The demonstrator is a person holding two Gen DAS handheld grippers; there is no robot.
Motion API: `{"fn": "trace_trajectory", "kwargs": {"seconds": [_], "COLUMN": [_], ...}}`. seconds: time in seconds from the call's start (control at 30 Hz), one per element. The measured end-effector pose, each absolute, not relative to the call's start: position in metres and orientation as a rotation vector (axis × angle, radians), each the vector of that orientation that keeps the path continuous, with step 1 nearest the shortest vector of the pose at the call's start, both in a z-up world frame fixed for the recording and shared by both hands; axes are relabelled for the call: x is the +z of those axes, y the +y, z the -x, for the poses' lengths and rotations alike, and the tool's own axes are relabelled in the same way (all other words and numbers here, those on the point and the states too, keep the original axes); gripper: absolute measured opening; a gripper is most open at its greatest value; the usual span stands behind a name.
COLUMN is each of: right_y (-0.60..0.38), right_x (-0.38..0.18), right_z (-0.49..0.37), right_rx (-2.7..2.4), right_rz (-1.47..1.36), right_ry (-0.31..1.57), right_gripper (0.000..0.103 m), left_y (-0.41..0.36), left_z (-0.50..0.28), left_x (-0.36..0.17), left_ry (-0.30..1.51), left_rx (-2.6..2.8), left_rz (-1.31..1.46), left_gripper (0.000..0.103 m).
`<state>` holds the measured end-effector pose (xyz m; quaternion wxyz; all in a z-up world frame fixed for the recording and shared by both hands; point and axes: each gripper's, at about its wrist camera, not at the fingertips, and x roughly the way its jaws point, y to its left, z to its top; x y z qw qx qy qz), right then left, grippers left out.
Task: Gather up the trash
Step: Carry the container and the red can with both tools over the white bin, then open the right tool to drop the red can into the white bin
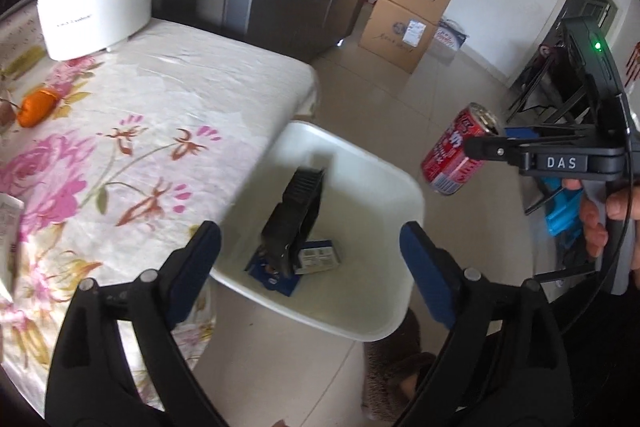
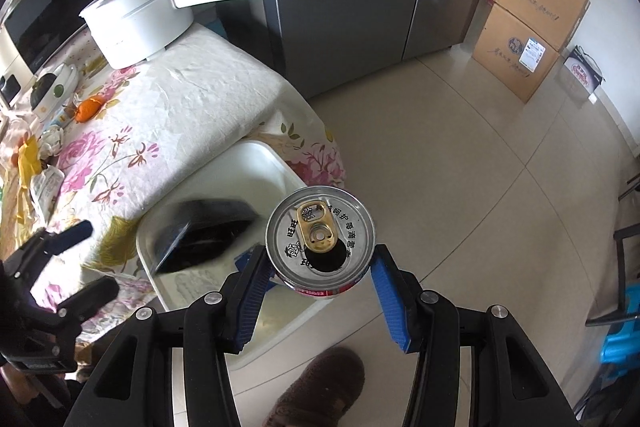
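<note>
Bin [image 1: 352,155] holds black tray [image 1: 296,223], blue box [image 1: 316,255] — left gripper [image 1: 308,255] apart, right gripper [image 2: 320,267] clamps can [image 2: 320,239].

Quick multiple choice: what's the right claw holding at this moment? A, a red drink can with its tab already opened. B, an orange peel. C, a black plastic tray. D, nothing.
A: the right claw pinches the red can between its blue pads, the can's mouth open, beside the white bin.

Bright, even daylight; fisheye bending with dark corners; the bin's [image 2: 276,163] black contents look motion-blurred, perhaps falling.
</note>
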<state>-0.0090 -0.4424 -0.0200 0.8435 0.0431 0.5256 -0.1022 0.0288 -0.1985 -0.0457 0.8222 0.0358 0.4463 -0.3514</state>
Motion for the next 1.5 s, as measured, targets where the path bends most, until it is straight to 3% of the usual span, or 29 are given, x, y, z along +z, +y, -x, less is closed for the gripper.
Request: {"fn": "trace_trajectory", "kwargs": {"seconds": [0.1, 0.6, 0.7, 0.73, 1.5], "right_y": [-0.440, -0.410, -0.403, -0.399, -0.252], "right_x": [-0.021, -0.040, -0.035, -0.034, -0.037], "right_z": [0.008, -0.013, -0.017, -0.019, -0.066], "right_rx": [-0.210, -0.166, -0.167, -0.162, 0.054], "right_rz": [-0.089, -0.066, -0.069, -0.070, 0.025], "right_ry": [1.112, 1.176, 1.152, 1.142, 1.170], "right_gripper": [0.053, 0.054, 0.072, 0.074, 0.079], "left_y": [-0.192, -0.126, -0.109, -0.103, 0.064], "left_z": [-0.028, -0.030, -0.028, -0.028, -0.041], "left_x": [-0.042, -0.040, -0.038, -0.038, -0.028], "left_ry": [0.931, 0.973, 0.973, 0.973, 1.017], "left_rx": [-0.695, -0.519, -0.484, -0.474, -0.185], "left_rz": [-0.129, -0.119, -0.113, -0.108, 0.101], "left_gripper": [0.098, 0.101, 0.102, 0.102, 0.102]}}
